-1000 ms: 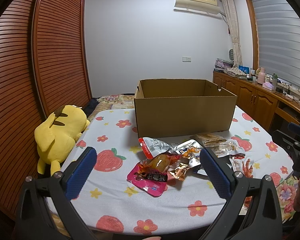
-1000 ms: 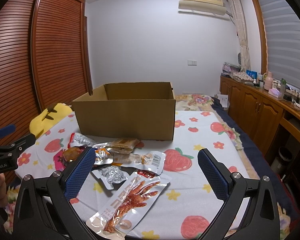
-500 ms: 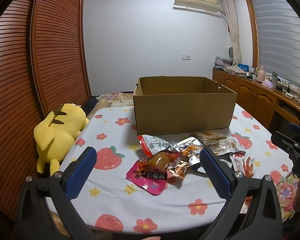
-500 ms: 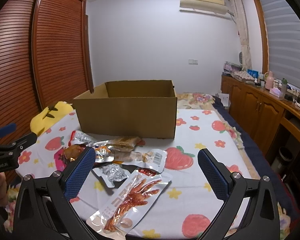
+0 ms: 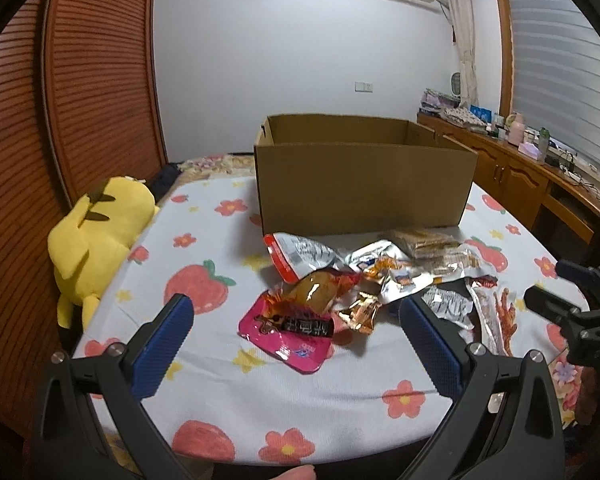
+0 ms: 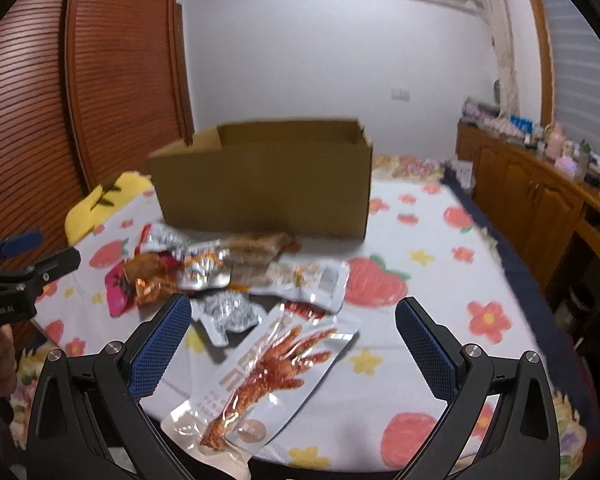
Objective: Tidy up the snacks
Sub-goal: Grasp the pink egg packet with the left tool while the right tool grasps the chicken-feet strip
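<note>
On the bed, at its near end: a heap of snack packets is laid out on a flower-and-strawberry sheet (image 5: 204,240), in front of a cardboard box (image 5: 364,188).

Cardboard box: seen upright and open-topped, behind the packets; its inside floor is hidden from both views.

Pink packet (image 5: 290,330): found flat at the near left edge of the heap, with an orange-wrapped snack (image 5: 316,294) lying partly over its far end.

Red-and-silver pouch (image 5: 300,256): placed just in front of the box wall, touching the orange-wrapped snack.

Chicken-foot packet (image 6: 268,376): set nearest the right gripper, long and clear, angled toward the bed's near edge; it is also seen at the right of the heap in the left wrist view (image 5: 496,320).

Silver foil packet (image 6: 228,316): noted just beyond the chicken-foot packet, partly under a white barcode pouch (image 6: 312,280).

Left gripper (image 5: 292,334): held above the near edge of the bed, fingers (image 5: 160,340) spread wide with nothing between them; the pink packet is framed in the gap but not touched.

Right gripper (image 6: 292,344): held low over the chicken-foot packet, fingers (image 6: 424,348) spread wide, no contact visible. That view is motion-blurred.

Yellow plush toy (image 5: 96,236): observed at the left edge of the bed, against a slatted wooden wardrobe (image 5: 80,92).

Wooden cabinets (image 5: 516,176): recorded along the right wall, cluttered with small items too small to identify.
</note>
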`<state>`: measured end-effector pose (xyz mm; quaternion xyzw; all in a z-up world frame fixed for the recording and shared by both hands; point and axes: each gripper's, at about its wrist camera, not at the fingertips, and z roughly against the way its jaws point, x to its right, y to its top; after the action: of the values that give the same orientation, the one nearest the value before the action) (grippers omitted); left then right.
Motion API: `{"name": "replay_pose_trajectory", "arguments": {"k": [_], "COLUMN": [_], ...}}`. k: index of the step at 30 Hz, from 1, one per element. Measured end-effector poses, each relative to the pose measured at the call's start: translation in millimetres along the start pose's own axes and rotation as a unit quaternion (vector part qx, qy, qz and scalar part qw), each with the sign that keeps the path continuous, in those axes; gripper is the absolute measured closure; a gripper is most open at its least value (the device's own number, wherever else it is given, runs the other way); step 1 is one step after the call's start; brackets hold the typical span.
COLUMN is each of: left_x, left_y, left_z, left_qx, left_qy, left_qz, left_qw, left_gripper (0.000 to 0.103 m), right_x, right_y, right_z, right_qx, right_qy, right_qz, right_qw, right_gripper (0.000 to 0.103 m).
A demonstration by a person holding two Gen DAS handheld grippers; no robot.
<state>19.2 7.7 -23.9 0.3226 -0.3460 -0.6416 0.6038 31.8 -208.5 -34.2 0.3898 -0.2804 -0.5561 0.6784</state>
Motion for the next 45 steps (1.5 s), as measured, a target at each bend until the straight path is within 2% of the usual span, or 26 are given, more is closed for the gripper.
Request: {"name": "replay_pose_trajectory", "arguments": {"k": [3,11,16,25,28,29,30,31,40,45], "left_x": [-2.5,-6.0,-5.6,-4.3,-3.6,-3.5,-3.6,-4.0,-5.0,-5.0], "left_y": [-2.4,-8.2,-9.5,-13.6,-15.3,-15.4,-15.1,-15.1,-6.2,3.1], "left_z": [-7.1,-24.2,-35.2,-47.8,-50.8,-51.6,-52.0,-52.0,-56.4,-64.0], "left_qx": [-0.011,-0.035,-0.053,-0.075,-0.080,-0.081,-0.082,-0.082,-0.080,-0.094], "left_qy": [-0.006,-0.026,-0.034,-0.033,-0.035,-0.036,-0.037,-0.038,-0.057,-0.093], "left_qz": [0.001,-0.003,-0.008,-0.012,-0.013,-0.012,-0.011,-0.010,-0.019,-0.035], "left_qw": [0.9999,0.9990,0.9980,0.9966,0.9961,0.9960,0.9959,0.9958,0.9950,0.9906], "left_gripper": [0.000,0.000,0.000,0.001,0.001,0.001,0.001,0.001,0.002,0.010], "right_x": [3.1,10.2,11.8,12.7,12.0,12.3,12.4,13.1,21.5,29.0], "right_y": [-8.3,-22.3,-31.8,-31.7,-30.4,-29.8,-29.1,-28.1,-25.2,-21.2], "right_z": [-17.1,-38.3,-52.0,-58.2,-59.3,-59.7,-59.9,-59.9,-56.7,-47.6], "right_qx": [-0.034,-0.085,-0.111,-0.110,-0.108,-0.109,-0.110,-0.111,-0.119,-0.107], "right_qy": [0.011,0.014,0.016,0.023,0.026,0.028,0.031,0.037,0.053,0.051], "right_qz": [-0.009,-0.023,-0.021,-0.013,-0.006,-0.005,-0.007,-0.010,-0.026,-0.029], "right_qw": [0.999,0.996,0.993,0.994,0.994,0.994,0.993,0.993,0.991,0.993], "right_gripper": [0.000,0.001,0.007,0.019,0.032,0.039,0.050,0.054,0.067,0.076]}}
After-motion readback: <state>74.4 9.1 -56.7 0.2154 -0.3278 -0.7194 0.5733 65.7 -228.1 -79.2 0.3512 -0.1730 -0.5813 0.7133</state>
